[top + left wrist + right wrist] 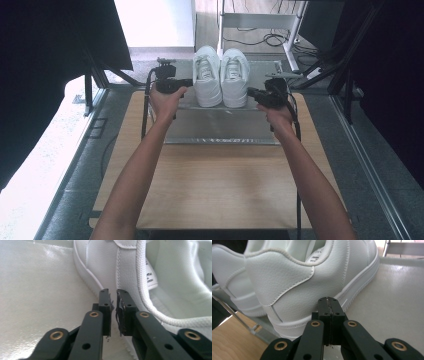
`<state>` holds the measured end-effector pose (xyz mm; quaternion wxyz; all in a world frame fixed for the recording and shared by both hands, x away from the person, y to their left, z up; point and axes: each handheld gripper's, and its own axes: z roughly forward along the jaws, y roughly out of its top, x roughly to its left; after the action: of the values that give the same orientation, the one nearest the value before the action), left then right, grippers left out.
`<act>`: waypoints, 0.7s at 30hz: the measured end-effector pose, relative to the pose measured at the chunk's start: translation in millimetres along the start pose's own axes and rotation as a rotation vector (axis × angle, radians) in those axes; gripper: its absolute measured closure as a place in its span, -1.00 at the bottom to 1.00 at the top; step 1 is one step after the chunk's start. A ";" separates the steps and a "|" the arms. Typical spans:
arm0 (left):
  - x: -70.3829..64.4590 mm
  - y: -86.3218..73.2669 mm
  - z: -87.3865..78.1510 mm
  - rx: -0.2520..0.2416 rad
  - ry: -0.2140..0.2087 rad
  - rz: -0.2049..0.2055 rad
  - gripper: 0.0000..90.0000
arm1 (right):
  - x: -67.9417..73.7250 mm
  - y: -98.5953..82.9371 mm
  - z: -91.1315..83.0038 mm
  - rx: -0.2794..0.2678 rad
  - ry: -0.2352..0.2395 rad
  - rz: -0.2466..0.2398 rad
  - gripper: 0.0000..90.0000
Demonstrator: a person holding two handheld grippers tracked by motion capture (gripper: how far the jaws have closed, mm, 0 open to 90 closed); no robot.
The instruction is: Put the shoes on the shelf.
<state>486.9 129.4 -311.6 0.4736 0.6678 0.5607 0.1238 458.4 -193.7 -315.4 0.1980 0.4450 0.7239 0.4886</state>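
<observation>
Nearest in the high view, the person's two bare forearms reach forward over the wooden table [215, 190], each hand wrapped round a black gripper. Beyond the bare wood stands a low metal shelf [220, 125], a stepped stand of pale sheet metal, and on its upper level sits a pair of white sneakers, side by side and touching, heels toward the person, toes pointing away.

The left gripper [186, 83] comes in at the outer side of the left sneaker [207, 75]. In the left gripper view its jaws [113, 296] stand slightly apart with only a thin slot between the pads (nothing is caught in that slot), and their tips sit right against the shoe's white side panel, just above the sole edge, beside the laced opening with its tongue label.

The right gripper [251, 92] meets the right sneaker [234, 75] from the other flank, near its heel. In the right gripper view its jaws [328, 300] are pressed fully together, empty, with the tips just at the sole line of the heel quarter; whether they actually touch the leather cannot be told.

Farther off, behind the shelf, a white metal frame [257, 22] stands on the floor with dark cables [270, 39] trailing under it.
</observation>
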 end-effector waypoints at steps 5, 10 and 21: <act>3.3 -5.2 0.2 0.015 -0.014 0.008 0.77 | -4.8 -5.5 1.5 0.022 -0.002 -0.007 1.00; -0.2 -14.6 7.2 0.044 -0.034 0.026 0.75 | -5.1 -14.9 7.3 0.078 -0.059 -0.036 1.00; -6.3 -9.1 6.0 0.054 -0.004 0.071 0.84 | -8.3 -12.9 8.5 0.072 -0.001 0.021 1.00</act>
<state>483.2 120.3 -319.5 0.4517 0.7001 0.5389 0.1241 463.1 -197.8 -331.8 0.1768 0.4597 0.7363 0.4640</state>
